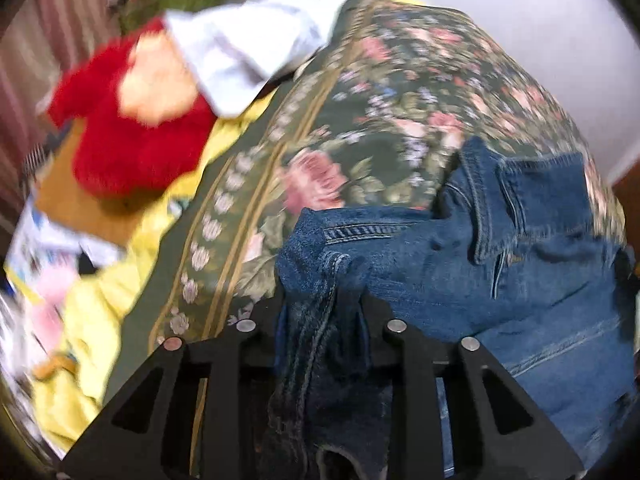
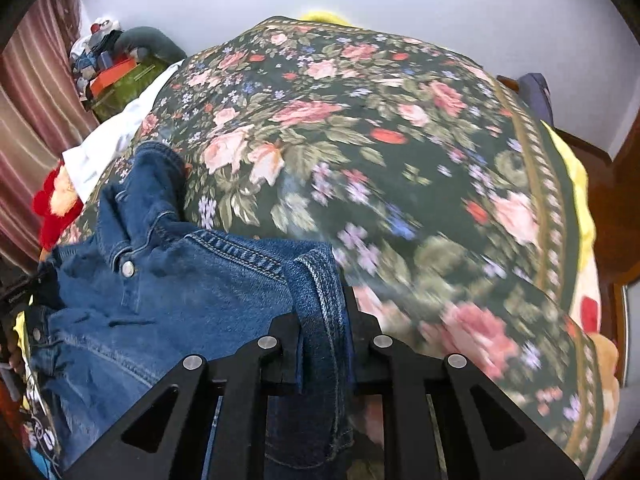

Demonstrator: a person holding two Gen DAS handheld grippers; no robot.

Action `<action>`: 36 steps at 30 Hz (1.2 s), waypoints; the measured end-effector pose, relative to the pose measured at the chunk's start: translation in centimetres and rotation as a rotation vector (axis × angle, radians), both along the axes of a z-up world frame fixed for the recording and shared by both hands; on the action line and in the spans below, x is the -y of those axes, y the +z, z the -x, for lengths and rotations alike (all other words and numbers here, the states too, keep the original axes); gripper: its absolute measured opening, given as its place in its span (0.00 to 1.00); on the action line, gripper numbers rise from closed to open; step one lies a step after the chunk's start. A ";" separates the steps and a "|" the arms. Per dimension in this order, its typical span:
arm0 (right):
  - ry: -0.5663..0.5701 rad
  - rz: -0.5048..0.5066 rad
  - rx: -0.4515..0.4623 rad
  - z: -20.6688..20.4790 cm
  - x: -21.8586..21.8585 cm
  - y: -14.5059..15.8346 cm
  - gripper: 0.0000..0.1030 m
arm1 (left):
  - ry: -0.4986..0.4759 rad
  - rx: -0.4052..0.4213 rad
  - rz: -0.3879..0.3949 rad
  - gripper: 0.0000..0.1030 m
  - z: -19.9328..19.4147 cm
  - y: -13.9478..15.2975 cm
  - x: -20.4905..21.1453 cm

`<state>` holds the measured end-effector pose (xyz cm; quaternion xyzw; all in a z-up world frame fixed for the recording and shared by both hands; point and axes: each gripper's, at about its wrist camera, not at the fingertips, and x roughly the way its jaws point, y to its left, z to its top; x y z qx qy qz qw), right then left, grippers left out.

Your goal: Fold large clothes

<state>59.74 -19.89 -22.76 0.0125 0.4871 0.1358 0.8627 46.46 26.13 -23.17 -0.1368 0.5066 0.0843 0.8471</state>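
Note:
A blue denim jacket (image 1: 500, 264) hangs bunched over a bed spread with a dark green floral cover (image 1: 380, 92). My left gripper (image 1: 322, 312) is shut on a thick fold of the jacket's seamed edge, which fills the gap between the black fingers. In the right wrist view the same denim jacket (image 2: 180, 280) lies to the left, its metal button showing. My right gripper (image 2: 324, 332) is shut on a stitched hem of it, lifted off the floral cover (image 2: 360, 140). Both views are blurred by motion.
A red plush toy (image 1: 132, 128), a white garment (image 1: 248, 48) and a yellow blanket (image 1: 92, 312) lie at the bed's left side. Striped curtains (image 2: 28, 112) and a pile of boxes (image 2: 120, 76) stand beyond. A wooden bed frame (image 2: 616, 208) runs along the right.

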 end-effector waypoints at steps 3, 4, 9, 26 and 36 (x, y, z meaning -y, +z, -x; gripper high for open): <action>-0.018 -0.016 -0.017 -0.9 -0.3 -0.4 0.12 | 0.003 0.008 0.024 0.33 0.0 -0.2 -0.4; -0.016 -0.015 -0.023 -1.0 -0.3 -0.5 0.12 | -0.004 0.009 0.006 0.34 0.0 -0.2 -0.2; 0.000 0.018 -0.029 -0.1 0.2 -0.1 0.13 | -0.073 -0.002 -0.173 0.39 0.6 0.1 2.2; -0.072 0.430 0.110 6.1 1.2 1.3 0.72 | -0.140 0.065 -0.319 0.52 9.1 6.4 3.7; -0.006 0.206 0.113 13.2 2.9 7.6 0.72 | -0.129 0.184 -0.316 0.62 14.5 11.1 4.8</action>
